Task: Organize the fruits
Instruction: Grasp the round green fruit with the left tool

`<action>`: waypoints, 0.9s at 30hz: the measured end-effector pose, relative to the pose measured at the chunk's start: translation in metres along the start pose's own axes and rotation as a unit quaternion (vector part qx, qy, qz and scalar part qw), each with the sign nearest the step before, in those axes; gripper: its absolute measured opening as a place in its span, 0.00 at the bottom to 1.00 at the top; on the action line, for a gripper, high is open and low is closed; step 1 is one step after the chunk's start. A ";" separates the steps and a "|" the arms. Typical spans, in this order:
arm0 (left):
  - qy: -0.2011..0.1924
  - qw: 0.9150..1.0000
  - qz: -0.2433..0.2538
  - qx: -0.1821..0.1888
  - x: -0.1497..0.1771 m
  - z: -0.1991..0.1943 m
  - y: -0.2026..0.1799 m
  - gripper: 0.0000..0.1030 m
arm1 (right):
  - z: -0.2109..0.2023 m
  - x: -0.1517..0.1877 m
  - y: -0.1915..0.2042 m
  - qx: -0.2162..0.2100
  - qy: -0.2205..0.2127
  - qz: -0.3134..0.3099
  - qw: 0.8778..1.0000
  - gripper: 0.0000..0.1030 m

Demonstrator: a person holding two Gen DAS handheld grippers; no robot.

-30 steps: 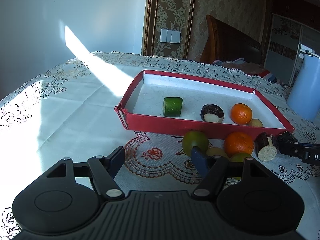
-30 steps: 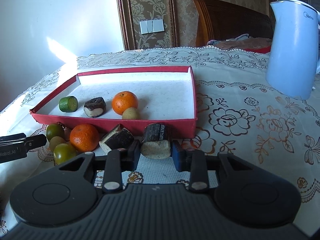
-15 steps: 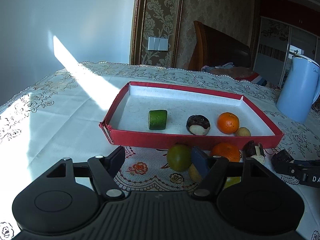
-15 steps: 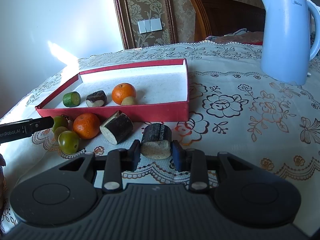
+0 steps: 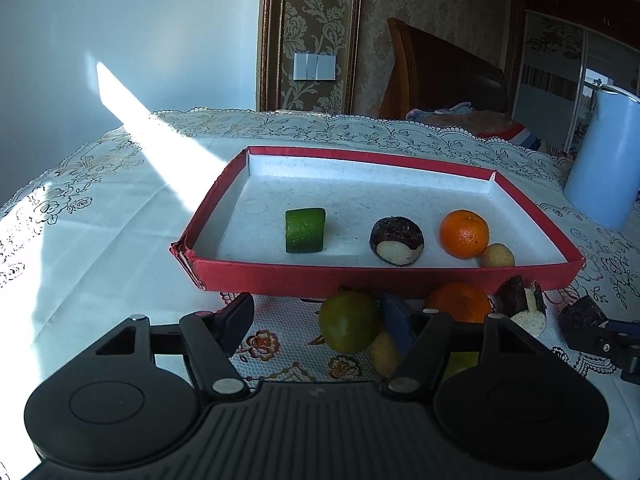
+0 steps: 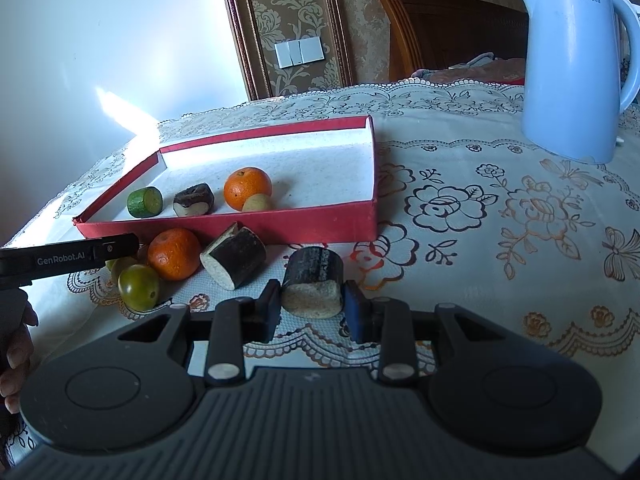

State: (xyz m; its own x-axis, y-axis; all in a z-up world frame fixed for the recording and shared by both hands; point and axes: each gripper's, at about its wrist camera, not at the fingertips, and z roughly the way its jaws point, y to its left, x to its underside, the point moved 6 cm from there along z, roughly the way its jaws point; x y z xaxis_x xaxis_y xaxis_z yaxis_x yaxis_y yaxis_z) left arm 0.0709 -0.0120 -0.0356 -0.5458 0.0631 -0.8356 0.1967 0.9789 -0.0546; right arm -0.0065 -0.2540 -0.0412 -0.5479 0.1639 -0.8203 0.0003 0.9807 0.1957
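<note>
A red tray holds a green cucumber chunk, a dark cut piece, an orange and a small yellow fruit. Before the tray lie a green round fruit, another orange and a dark cut piece. My left gripper is closing around the green round fruit; its left finger still stands apart from it. My right gripper is shut on a dark-skinned cut chunk.
A light blue kettle stands at the back right on the lace tablecloth. More small green fruits lie beside the left gripper's arm. A hand shows at the left edge.
The left gripper has shifted so the green round fruit now sits between its fingers, and those fingers have narrowed. The right gripper keeps its chunk, a little farther from the tray.
</note>
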 end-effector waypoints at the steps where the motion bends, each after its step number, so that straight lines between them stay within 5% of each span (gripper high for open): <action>1: -0.003 1.000 0.004 0.005 0.001 -0.002 -0.002 0.55 | 0.000 0.000 0.000 0.000 0.000 0.000 1.000 0.31; 3: -0.006 1.000 0.010 0.013 0.002 -0.005 -0.005 0.44 | 0.000 0.000 0.000 0.001 0.000 -0.001 1.000 0.31; 10: 0.000 0.999 -0.019 0.048 0.004 -0.005 -0.004 0.32 | -0.001 0.000 -0.001 0.006 -0.002 0.001 1.000 0.31; 19: -0.008 0.998 -0.029 0.054 0.005 -0.009 -0.003 0.29 | -0.001 0.000 -0.001 0.007 -0.002 0.000 1.000 0.31; 27: -0.043 0.999 -0.010 0.014 -0.002 -0.030 0.001 0.28 | -0.005 -0.001 0.002 0.007 -0.012 -0.009 1.000 0.31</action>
State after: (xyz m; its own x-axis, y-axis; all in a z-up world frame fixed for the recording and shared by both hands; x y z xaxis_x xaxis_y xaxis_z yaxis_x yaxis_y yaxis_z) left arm 0.0474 -0.0055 -0.0174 -0.4774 0.0244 -0.8783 0.2086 0.9742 -0.0863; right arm -0.0101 -0.2522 -0.0373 -0.5285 0.1483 -0.8359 0.0016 0.9848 0.1737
